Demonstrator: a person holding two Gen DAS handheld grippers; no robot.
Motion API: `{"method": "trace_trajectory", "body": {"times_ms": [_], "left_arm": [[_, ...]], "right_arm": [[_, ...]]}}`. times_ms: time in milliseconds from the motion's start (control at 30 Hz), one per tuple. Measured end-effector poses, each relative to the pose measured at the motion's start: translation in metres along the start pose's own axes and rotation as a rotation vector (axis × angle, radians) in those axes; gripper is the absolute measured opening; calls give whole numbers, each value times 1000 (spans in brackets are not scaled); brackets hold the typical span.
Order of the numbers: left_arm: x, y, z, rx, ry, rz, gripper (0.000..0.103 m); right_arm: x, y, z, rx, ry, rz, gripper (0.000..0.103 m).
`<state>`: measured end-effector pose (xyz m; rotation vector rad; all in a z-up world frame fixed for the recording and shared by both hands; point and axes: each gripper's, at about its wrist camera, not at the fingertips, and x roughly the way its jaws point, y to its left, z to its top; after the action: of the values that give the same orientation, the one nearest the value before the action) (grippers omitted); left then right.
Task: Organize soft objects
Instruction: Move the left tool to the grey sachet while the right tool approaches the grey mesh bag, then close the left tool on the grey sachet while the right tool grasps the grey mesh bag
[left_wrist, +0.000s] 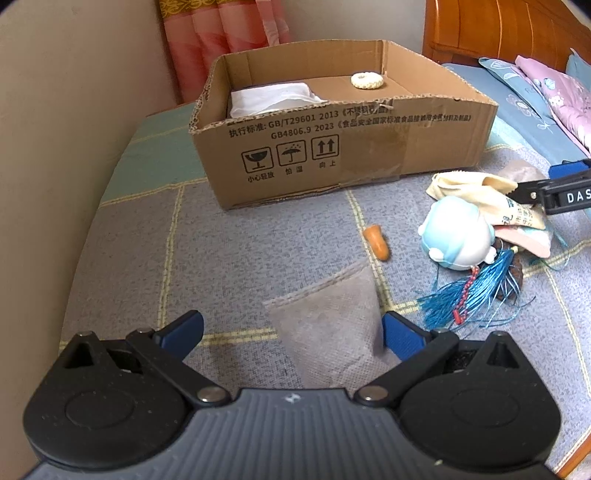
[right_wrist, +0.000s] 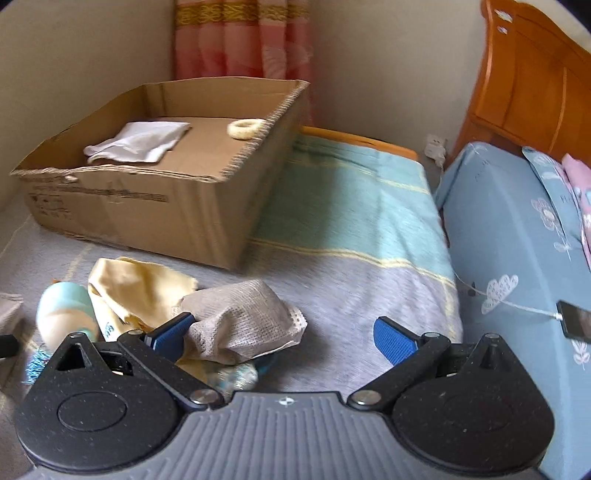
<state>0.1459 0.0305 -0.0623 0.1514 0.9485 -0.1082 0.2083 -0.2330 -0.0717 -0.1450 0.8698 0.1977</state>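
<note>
An open cardboard box (left_wrist: 332, 155) stands on the bed and holds a white folded cloth (left_wrist: 273, 99) and a cream knitted ring (left_wrist: 367, 80); the box (right_wrist: 155, 210), the cloth (right_wrist: 140, 142) and the ring (right_wrist: 246, 128) also show in the right wrist view. My left gripper (left_wrist: 291, 332) is open over a grey cloth (left_wrist: 328, 325) that lies between its fingers. My right gripper (right_wrist: 282, 334) is open beside a crumpled beige mesh cloth (right_wrist: 243, 321); its left finger (right_wrist: 170, 334) touches the cloth. A yellow cloth (right_wrist: 136, 288) and a pale blue plush toy (left_wrist: 458, 236) lie close by.
An orange soft piece (left_wrist: 376, 242) and a blue tassel (left_wrist: 476, 295) lie on the grey blanket (left_wrist: 221, 251). A wall runs along the left. A blue pillow (right_wrist: 517, 240) with a phone (right_wrist: 576, 325) on a cable and a wooden headboard (right_wrist: 535, 85) are on the right.
</note>
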Motion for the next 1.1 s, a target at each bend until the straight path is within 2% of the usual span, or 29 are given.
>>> {"method": "trace_trajectory", "body": {"times_ms": [133, 400, 467, 533, 600, 667, 733, 800, 1033, 1100], "left_arm": [[0, 0, -1, -6, 0, -2, 102], [-7, 8, -6, -39, -8, -40, 99], [-8, 11, -7, -61, -2, -54, 96], [-8, 14, -8, -93, 5, -90, 84], [-8, 13, -9, -120, 18, -121, 77], [-9, 7, -9, -115, 16, -108, 73], [-10, 3, -8, -111, 10, -112, 60], [-10, -1, -6, -98, 5, -114, 55], [-8, -7, -4, -70, 0, -95, 55], [-8, -7, -4, -68, 0, -92, 55]], "right_arm": [[0, -11, -3, 33, -6, -19, 103], [7, -15, -9, 69, 5, 43, 103], [6, -14, -11, 62, -3, 46, 103], [6, -13, -12, 56, -7, 50, 103], [5, -13, -12, 54, -11, 51, 103], [5, -12, -13, 53, -13, 54, 103], [4, -12, -13, 48, -15, 60, 103], [2, -10, -13, 39, -21, 71, 103], [-5, 3, -6, -20, -66, 108, 101], [-3, 5, -4, -29, -63, 120, 94]]}}
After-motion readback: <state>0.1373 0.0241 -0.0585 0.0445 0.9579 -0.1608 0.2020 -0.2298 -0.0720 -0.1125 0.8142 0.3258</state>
